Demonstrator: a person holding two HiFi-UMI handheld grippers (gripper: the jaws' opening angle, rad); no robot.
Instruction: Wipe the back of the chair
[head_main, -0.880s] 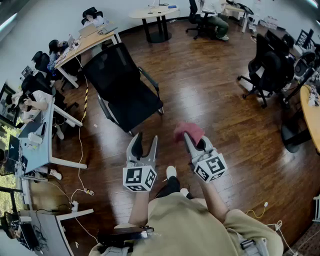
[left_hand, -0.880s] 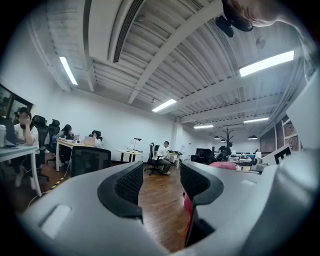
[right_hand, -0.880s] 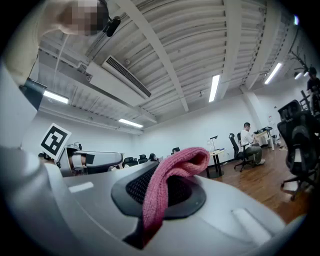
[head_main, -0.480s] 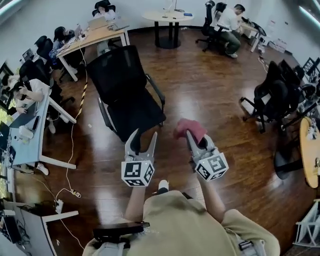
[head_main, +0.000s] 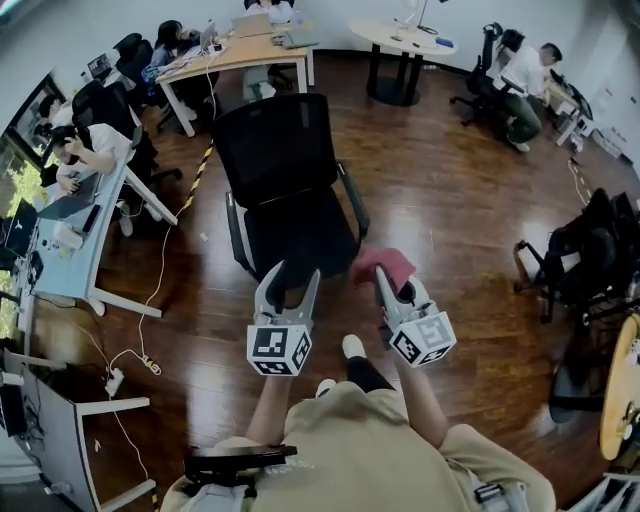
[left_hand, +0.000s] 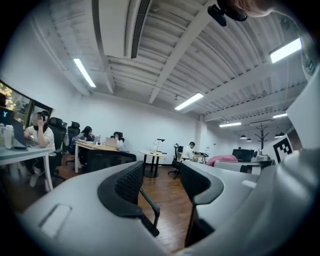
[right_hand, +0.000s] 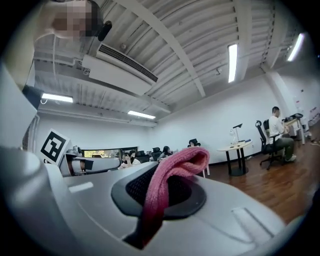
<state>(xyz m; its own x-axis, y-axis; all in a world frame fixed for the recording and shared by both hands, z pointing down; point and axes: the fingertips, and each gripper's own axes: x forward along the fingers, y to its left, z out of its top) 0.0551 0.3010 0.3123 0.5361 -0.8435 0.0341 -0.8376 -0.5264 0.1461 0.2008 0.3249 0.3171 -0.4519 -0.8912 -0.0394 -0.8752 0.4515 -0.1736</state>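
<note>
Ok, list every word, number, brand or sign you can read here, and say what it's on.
No readable words or numbers in any view.
Left claw cube: black-and-white square markers, patterns only, no letters.
Right claw cube: the same kind of markers, no letters.
Cloth in the right claw: no label shows.
Screens on the desks: too small to read.

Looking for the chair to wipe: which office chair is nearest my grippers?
The empty black mesh chair straight ahead, seat just beyond the left gripper; the others stand off by desks.
</note>
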